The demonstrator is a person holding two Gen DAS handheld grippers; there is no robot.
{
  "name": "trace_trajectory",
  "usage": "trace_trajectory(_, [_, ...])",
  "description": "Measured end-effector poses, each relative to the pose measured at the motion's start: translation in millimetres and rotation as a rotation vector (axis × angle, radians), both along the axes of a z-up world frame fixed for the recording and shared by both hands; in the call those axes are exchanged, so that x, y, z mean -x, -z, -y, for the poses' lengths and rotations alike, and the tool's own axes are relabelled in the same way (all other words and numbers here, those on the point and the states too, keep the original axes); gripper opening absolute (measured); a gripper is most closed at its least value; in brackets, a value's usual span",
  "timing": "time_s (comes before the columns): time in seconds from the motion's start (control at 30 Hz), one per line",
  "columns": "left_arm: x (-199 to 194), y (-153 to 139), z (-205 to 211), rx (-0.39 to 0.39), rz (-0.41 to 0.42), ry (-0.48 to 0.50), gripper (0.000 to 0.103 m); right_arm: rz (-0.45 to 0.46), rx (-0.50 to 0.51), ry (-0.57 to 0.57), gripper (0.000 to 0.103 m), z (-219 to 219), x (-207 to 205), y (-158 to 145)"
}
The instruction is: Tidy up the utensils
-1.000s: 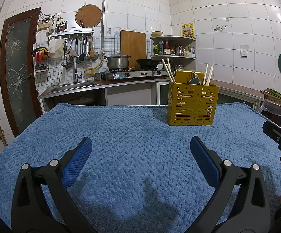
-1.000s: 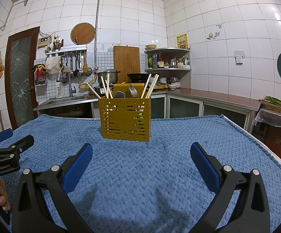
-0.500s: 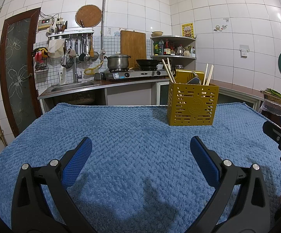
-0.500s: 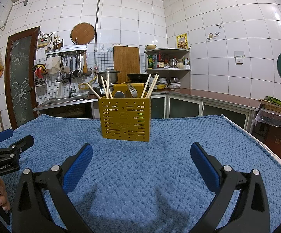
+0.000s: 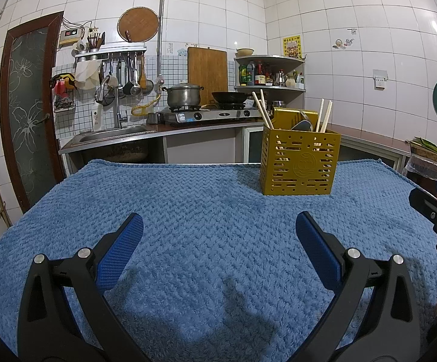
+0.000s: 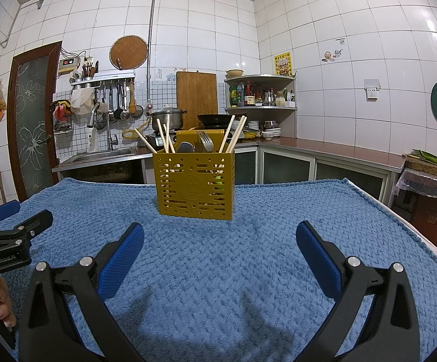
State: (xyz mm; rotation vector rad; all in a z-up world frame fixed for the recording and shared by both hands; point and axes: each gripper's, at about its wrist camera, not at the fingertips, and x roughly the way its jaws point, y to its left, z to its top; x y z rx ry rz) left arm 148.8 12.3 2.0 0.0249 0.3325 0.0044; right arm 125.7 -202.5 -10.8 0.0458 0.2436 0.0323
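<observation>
Progress: judging by how things lie, the sorting looks finished or nearly so; no loose utensil shows anywhere on the blue towel (image 6: 248, 271) that covers the surface.
Holder: the yellow utensil holder (image 6: 195, 185) stands upright on the towel toward the far edge of the surface, directly ahead of the right claw and ahead-right of the left one.
Contents: chopsticks (image 6: 233, 134) lean out of the holder on both sides, with a fork (image 6: 205, 141) and a spoon (image 6: 184, 147) standing between them; which inner compartment each sits in cannot be told.
Left to do: nothing visible waits to be picked up; anything outside both views is unknown.
Left claw: the left claw (image 5: 220, 242) is spread wide with nothing between its blue pads, held low over bare towel, well apart from the holder.
Right claw: the right claw (image 6: 220, 242) is likewise spread wide and empty, level and pointed straight at the holder, near it but not touching.
Pose: both claws face forward side by side, each catching the other at the edge of its view; a thumb (image 6: 2, 309) on the left claw's handle shows in the right wrist view.
</observation>
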Motion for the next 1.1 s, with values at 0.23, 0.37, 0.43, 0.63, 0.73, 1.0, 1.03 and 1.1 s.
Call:
trace_trajectory(0.23, [0.1, -0.1, 0.3, 0.001, -0.001, 0.000, 0.098, 0.000, -0.001, 0.000, 0.099, 0.0, 0.1, -0.1])
trace_trajectory(0.37, [0.0, 0.0, 0.0, 0.001, -0.001, 0.000, 0.098, 0.000, -0.001, 0.001, 0.099, -0.2, 0.2, 0.0])
trace_trajectory(0.43, [-0.1, 0.0, 0.1, 0.002, -0.003, -0.001, 0.098, -0.001, -0.001, 0.000, 0.099, -0.1, 0.0, 0.1])
trace_trajectory(0.63, [-0.5, 1.0, 0.7, 0.002, -0.003, -0.002, 0.098, 0.000, -0.001, 0.001, 0.099, -0.1, 0.2, 0.0])
trace_trajectory(0.73, [-0.9, 1.1, 0.3, 0.003, -0.006, -0.003, 0.098, 0.000, -0.001, 0.000, 0.099, 0.0, 0.1, 0.0])
trace_trajectory(1.0, [-3.2, 3.4, 0.2, 0.006, -0.017, -0.011, 0.098, -0.001, 0.000, 0.001, 0.099, 0.0, -0.1, 0.0])
trace_trajectory(1.03, [-3.1, 3.7, 0.1, 0.007, -0.018, -0.011, 0.098, -0.001, -0.001, 0.001, 0.099, 0.0, 0.3, 0.0])
trace_trajectory(1.1, [-3.7, 3.3, 0.4, 0.006, -0.018, -0.011, 0.098, 0.000, -0.001, 0.001, 0.099, -0.2, 0.2, 0.1])
